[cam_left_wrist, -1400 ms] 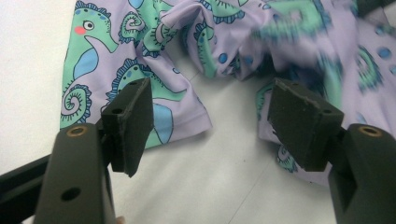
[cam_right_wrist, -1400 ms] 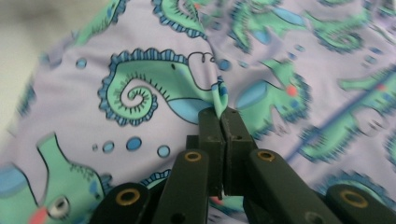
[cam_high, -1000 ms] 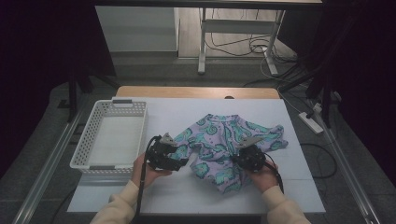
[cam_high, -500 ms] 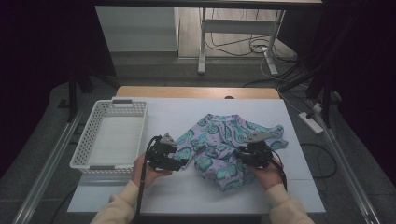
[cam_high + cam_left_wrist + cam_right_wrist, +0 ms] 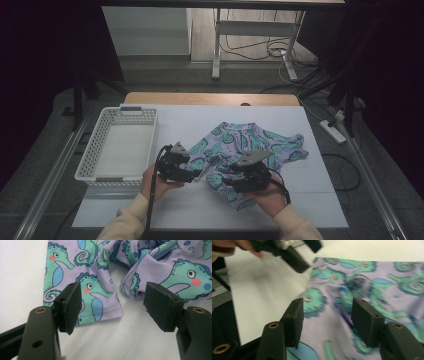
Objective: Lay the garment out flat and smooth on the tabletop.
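A lilac garment (image 5: 250, 142) printed with green seahorses lies crumpled on the white table cover (image 5: 200, 212). My left gripper (image 5: 195, 172) hovers at its left hem. In the left gripper view (image 5: 113, 302) the jaws stand open above the hem of the garment (image 5: 90, 272), with nothing between the pads. My right gripper (image 5: 231, 179) is over the garment's front fold. Its jaws (image 5: 329, 315) have just been opening and stand apart, with the garment (image 5: 374, 282) lying below them, not pinched. The left gripper (image 5: 294, 255) shows at the top left of the right gripper view.
A white plastic basket (image 5: 91, 155) stands on the table's left side, close to my left hand. The wooden table edge (image 5: 210, 98) runs along the back. A power strip (image 5: 334, 131) and cables lie on the floor at the right.
My right gripper has moved left toward the left one, carried the garment's front part with it, and let go as its jaws opened. The left gripper has stayed put.
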Motion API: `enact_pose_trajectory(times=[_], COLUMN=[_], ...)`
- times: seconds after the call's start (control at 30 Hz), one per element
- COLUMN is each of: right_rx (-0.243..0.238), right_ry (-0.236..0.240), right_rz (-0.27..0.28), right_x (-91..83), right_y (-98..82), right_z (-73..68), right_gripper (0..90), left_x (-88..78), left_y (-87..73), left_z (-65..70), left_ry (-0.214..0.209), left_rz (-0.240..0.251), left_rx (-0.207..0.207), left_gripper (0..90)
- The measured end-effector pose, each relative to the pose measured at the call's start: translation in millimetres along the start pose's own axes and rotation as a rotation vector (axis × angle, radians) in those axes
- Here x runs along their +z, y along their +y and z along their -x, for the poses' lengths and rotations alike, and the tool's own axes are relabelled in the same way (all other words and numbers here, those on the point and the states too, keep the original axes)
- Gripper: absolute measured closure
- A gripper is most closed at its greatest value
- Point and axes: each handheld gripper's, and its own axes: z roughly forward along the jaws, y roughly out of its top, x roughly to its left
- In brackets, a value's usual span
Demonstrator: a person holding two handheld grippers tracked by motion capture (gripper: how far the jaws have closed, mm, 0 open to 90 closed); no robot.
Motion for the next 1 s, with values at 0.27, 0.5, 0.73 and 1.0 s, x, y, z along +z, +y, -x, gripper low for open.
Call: enact_pose_trajectory(times=[0.27,0.5,0.73,1.0], right_rx=[-0.084,-0.149,-0.110,-0.135], right_ry=[0.029,-0.067,-0.091,-0.074], right_rz=[-0.041,-0.177,-0.238,-0.247], right_x=[17.6,51.8,60.4,61.1], right_y=[7.0,-3.4,-13.6,-15.9], right_z=[-27.5,-25.4,-6.6,-4.2], right_gripper=[38.5,42.8,56.2,72.0], left_x=[0.1,0.9,0.4,1.3], left_y=[0.0,0.0,-0.6,-0.5], left_z=[-0.9,0.2,-0.7,0.0], left_ry=[-0.001,-0.002,-0.001,-0.002], left_rz=[0.001,-0.002,-0.001,-0.003], left_rx=[-0.001,0.003,-0.002,-0.001], left_gripper=[31.3,31.3,31.4,31.4])
